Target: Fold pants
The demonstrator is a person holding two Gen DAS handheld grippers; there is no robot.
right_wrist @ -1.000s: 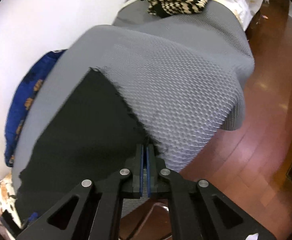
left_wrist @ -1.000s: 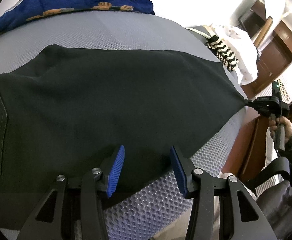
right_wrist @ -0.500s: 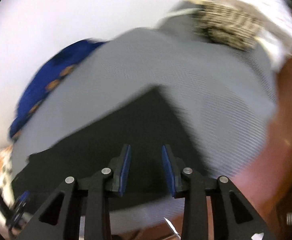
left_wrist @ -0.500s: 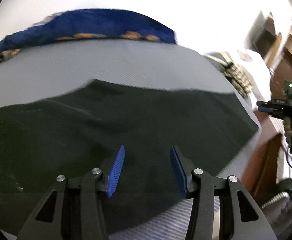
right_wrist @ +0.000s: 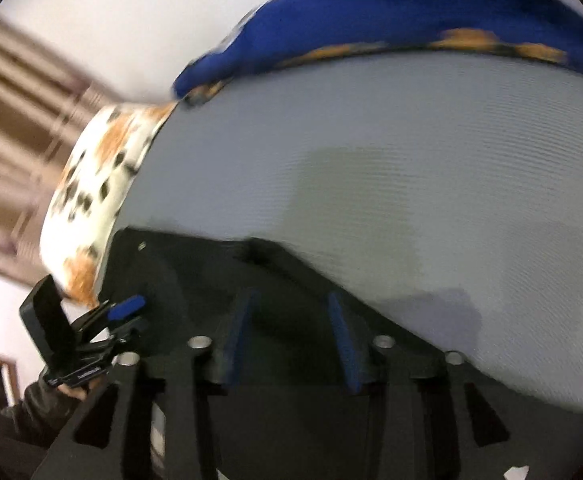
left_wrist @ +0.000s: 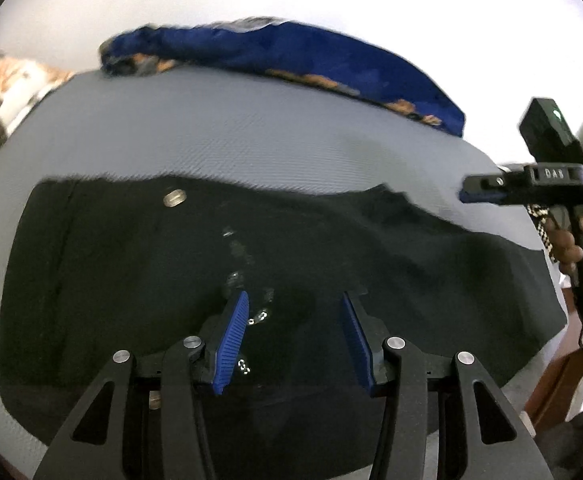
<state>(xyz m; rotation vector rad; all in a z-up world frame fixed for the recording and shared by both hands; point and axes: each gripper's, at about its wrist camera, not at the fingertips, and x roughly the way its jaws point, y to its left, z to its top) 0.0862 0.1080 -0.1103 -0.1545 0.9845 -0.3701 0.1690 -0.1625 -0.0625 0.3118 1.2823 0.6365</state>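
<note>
- Grey mesh-textured mattress (left_wrist: 251, 136) fills most of both wrist views, white wall behind it at 12 o'clock; both frames motion-blurred.
- Black pants (left_wrist: 139, 264) lie spread flat on the mattress, taking up the lower half of the left wrist view from 9 o'clock to 3 o'clock; silver button (left_wrist: 174, 198) near the upper edge, small metallic glints down the middle. In the right wrist view the same black cloth (right_wrist: 195, 280) sits at 6 to 8 o'clock, its edge running diagonally down toward 4 o'clock.
- Dark blue blanket with orange print (left_wrist: 291, 56) bunched along the far mattress edge at 12 to 2 o'clock, well apart from the pants; also at 12 to 2 o'clock in the right view (right_wrist: 411, 16).
- White pillow with orange and dark spots (right_wrist: 95, 192) at 9 o'clock in the right view, just beside the pants' corner; sliver of it at 10 o'clock in the left view (left_wrist: 3, 96).
- Left gripper (left_wrist: 296, 340), black frame with blue ribbed pads, at 6 o'clock over the pants; jaws spread wide, nothing between them.
- Right gripper (right_wrist: 289, 340) at 6 o'clock over the cloth edge; jaws wide apart, holding nothing. Seen from the left view at 3 o'clock (left_wrist: 487, 190), above the mattress beside the pants' far end.
</note>
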